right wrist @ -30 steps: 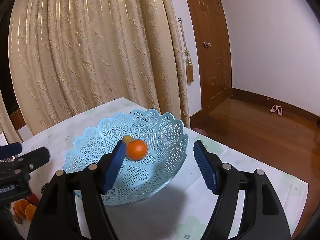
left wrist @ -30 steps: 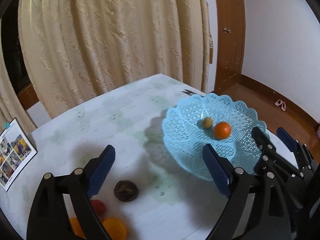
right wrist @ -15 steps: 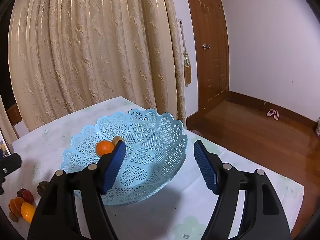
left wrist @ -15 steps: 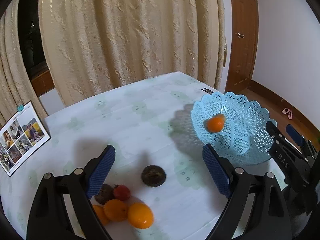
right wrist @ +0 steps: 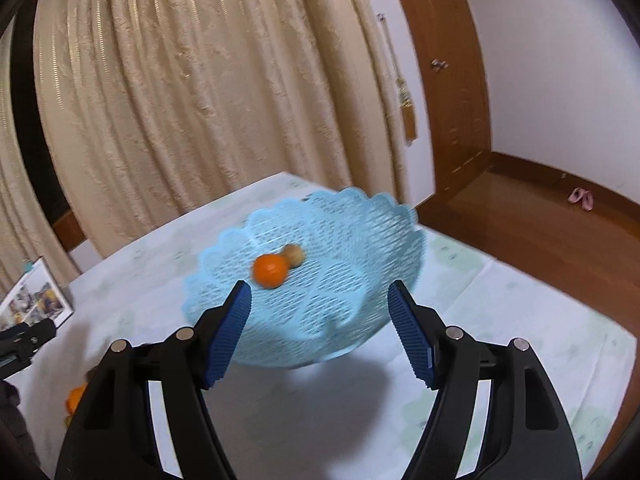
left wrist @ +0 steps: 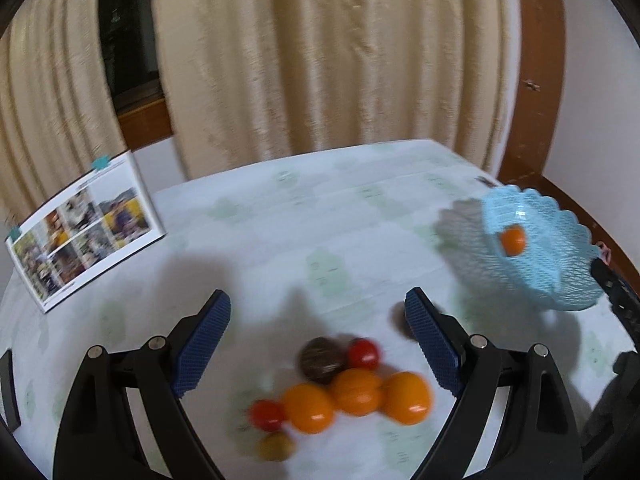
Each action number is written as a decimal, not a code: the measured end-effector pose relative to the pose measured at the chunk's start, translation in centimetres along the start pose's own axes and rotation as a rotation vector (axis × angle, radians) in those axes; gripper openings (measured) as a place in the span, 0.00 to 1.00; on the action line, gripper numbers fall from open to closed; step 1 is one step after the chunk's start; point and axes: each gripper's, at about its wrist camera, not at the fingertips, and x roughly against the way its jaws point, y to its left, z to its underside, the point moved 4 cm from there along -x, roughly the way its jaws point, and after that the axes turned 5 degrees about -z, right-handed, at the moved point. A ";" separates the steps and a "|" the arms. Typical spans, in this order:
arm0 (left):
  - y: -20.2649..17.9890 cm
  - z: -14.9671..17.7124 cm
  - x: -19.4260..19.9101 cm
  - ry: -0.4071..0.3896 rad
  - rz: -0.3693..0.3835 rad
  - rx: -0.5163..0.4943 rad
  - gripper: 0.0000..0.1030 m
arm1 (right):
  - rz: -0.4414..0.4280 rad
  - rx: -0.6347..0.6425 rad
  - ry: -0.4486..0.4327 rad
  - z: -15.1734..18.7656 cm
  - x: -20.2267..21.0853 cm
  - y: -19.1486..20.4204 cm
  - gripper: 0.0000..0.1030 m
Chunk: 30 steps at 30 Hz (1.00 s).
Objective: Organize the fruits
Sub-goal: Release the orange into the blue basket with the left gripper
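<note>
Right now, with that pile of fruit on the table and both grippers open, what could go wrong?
1. The loose round fruits, such as the yellow-orange fruit and small red fruit, touch each other; picking one could send neighbours rolling across the white tablecloth.
2. The left gripper view is blurred, so aim may suffer.
3. The orange tangerine lies near the small brown fruit in the light blue lattice plastic basket; dropped fruit might bounce out.
</note>
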 end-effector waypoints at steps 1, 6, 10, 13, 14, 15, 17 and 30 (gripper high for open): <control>0.6 0.2 -0.1 0.005 -0.006 0.009 0.86 | -0.017 -0.001 0.010 0.1 0.0 0.4 0.70; 3.4 1.6 -0.5 0.034 -0.036 0.043 0.86 | -0.114 0.028 0.070 1.5 0.0 3.4 0.70; 4.6 2.9 -0.9 0.060 -0.050 0.049 0.86 | -0.226 0.097 0.141 3.0 -0.2 6.8 0.82; 5.4 3.6 -1.2 0.076 -0.052 0.064 0.86 | -0.309 0.151 0.196 4.1 -0.4 9.4 0.83; 5.7 3.8 -1.3 0.080 -0.052 0.071 0.86 | -0.317 0.170 0.201 4.3 -0.4 10.1 0.83; 5.9 4.0 -1.3 0.081 -0.051 0.076 0.86 | -0.330 0.197 0.206 4.7 -0.3 10.9 0.83; 6.3 4.2 -1.2 0.084 -0.049 0.083 0.86 | -0.362 0.232 0.229 5.4 -0.3 12.3 0.83; 7.8 5.5 -1.4 0.099 -0.034 0.107 0.86 | -0.488 0.334 0.435 10.2 -2.9 17.5 0.77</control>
